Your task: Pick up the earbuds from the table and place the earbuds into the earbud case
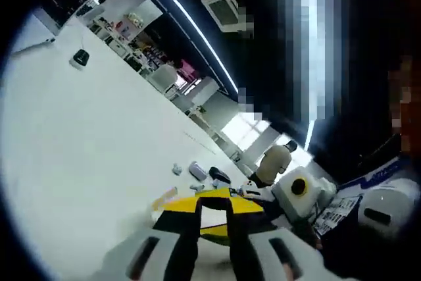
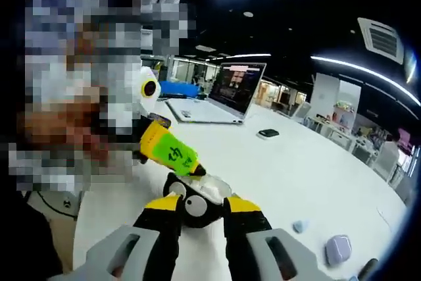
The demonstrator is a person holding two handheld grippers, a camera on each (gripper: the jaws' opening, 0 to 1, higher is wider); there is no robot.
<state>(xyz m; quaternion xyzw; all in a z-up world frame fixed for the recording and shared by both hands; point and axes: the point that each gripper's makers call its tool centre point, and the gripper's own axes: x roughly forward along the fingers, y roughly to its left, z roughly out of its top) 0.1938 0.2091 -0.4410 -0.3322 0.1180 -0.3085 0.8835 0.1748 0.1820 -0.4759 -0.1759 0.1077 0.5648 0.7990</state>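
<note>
My right tool (image 2: 196,210) and left tool (image 2: 172,154) pinch one small black round earbud (image 2: 195,206) between them above the white counter (image 2: 296,169), apparently handing it over, while the lavender earbud case (image 2: 338,249) waits aside.

An open laptop (image 2: 227,100) sits on a white table (image 2: 309,169) at about 12 o'clock in the right gripper view, screen lit. A small dark flat object (image 2: 268,133) lies just to its right, near 1 o'clock. In the left gripper view, a small black round object (image 1: 79,58) rests far across the table at 10 o'clock.
</note>
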